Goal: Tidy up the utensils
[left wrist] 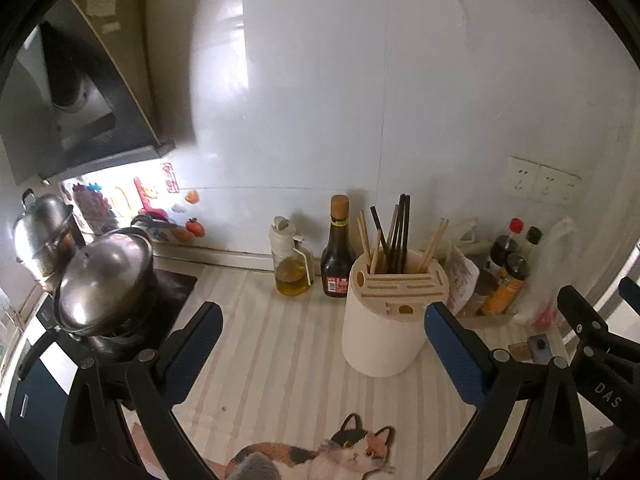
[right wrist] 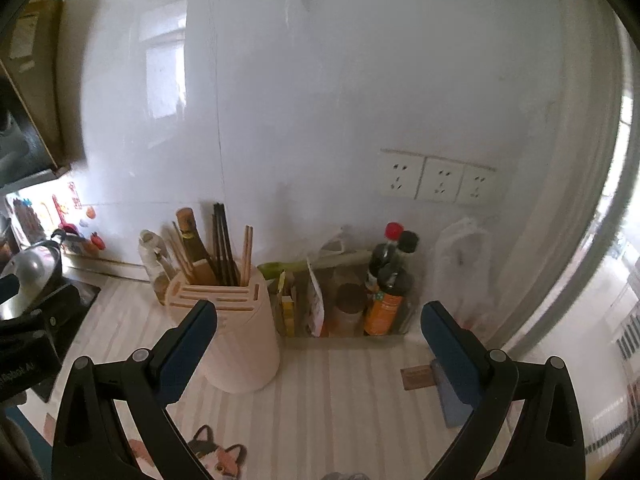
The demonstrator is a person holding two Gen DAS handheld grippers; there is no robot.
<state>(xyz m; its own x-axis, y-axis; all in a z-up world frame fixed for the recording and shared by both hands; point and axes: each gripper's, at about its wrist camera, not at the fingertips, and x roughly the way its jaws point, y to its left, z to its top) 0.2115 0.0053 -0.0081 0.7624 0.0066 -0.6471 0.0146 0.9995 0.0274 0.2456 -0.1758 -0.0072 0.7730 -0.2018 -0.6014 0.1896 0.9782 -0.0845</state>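
Hovering with both claws spread and empty, left claw (left wrist: 322, 344) and right claw (right wrist: 318, 340), you're facing chopsticks (left wrist: 394, 236) already standing in the holder (left wrist: 384, 332) ahead; nothing loose is showing to grab.

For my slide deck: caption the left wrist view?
Open left gripper faces a cream cylindrical utensil holder of wooden and black chopsticks on a striped counter.
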